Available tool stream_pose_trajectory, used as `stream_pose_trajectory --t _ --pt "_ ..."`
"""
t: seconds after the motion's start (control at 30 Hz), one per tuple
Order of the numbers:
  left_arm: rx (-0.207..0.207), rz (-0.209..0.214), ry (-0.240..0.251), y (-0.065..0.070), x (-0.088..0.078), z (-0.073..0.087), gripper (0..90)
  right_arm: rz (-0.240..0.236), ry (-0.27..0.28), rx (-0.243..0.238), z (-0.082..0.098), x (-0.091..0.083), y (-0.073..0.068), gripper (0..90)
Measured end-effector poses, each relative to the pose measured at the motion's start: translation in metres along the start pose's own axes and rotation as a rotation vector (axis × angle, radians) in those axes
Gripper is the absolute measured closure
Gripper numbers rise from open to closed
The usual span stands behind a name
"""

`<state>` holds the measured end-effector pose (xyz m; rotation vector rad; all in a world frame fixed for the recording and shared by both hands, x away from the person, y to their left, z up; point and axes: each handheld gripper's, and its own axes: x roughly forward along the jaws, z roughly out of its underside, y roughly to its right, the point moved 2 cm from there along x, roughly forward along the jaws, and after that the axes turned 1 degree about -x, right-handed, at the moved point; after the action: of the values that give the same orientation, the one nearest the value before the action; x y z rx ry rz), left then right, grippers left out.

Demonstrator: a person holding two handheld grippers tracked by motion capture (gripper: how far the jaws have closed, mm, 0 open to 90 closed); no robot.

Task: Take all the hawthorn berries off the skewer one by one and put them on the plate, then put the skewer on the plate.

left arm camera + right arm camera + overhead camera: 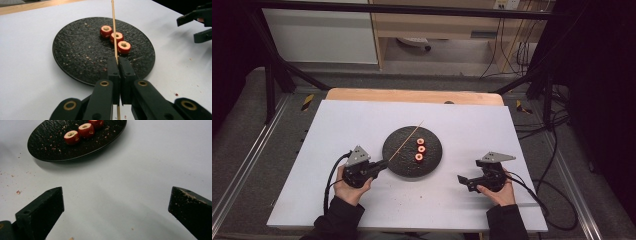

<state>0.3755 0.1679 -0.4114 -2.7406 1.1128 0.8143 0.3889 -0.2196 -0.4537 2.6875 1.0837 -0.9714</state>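
A white table (362, 200) stands on grey carpet (242, 130) before wooden shelving (437, 25).

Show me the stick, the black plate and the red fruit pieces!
wooden skewer (114, 30), left gripper view, middle of its shaft.
black plate (75, 52), left gripper view, bare surface.
red fruit pieces (124, 47), left gripper view, nearest piece's top.

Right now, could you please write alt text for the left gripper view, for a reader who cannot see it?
The left gripper, jaws shut, pinches a thin wooden skewer above a round black plate holding three cored red fruit pieces in a row. The plate sits on a white table.
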Motion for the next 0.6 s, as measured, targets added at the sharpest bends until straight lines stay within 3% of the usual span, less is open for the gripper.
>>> stream_pose_trajectory --t 0.4,0.6 --pt "-0.02 -0.039 -0.056 -0.007 0.03 -0.014 88.2 0.011 -0.013 0.02 0.014 -0.007 0.006 1.9" --pt "-0.025 -0.068 -0.089 -0.007 0.048 -0.018 88.2 0.015 -0.016 0.008 0.016 -0.006 0.007 1.8"
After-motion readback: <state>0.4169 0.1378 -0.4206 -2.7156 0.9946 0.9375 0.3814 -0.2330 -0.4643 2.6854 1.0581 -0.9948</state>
